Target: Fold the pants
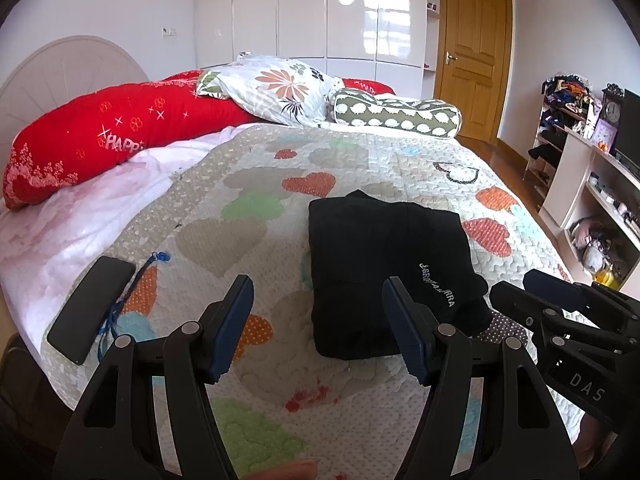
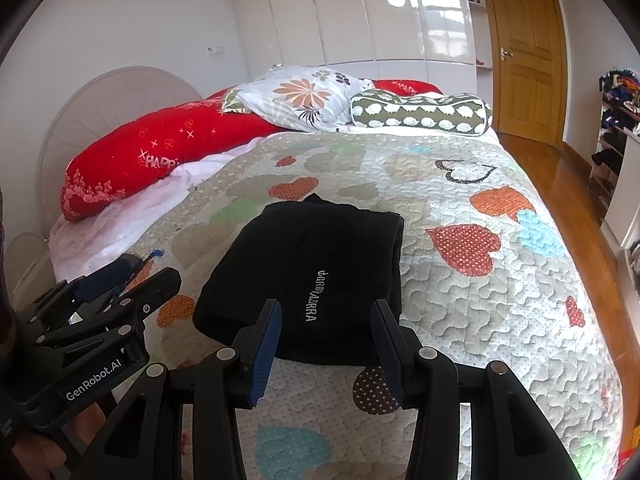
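Above folded pants (image 2: 316, 280): both tongs (image 1: 318, 320) (image 2: 326, 336) agape, empty.

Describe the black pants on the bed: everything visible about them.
The pants are black, of a soft, matte knit-looking fabric, folded into a compact, roughly rectangular bundle of several layers. White embroidered lettering runs across the top layer; I cannot read it reliably. A small corner of fabric pokes out at the far edge. They lie flat on the quilt, near its front edge. Nothing else touches them: both grippers hover short of the bundle, jaws apart and empty.
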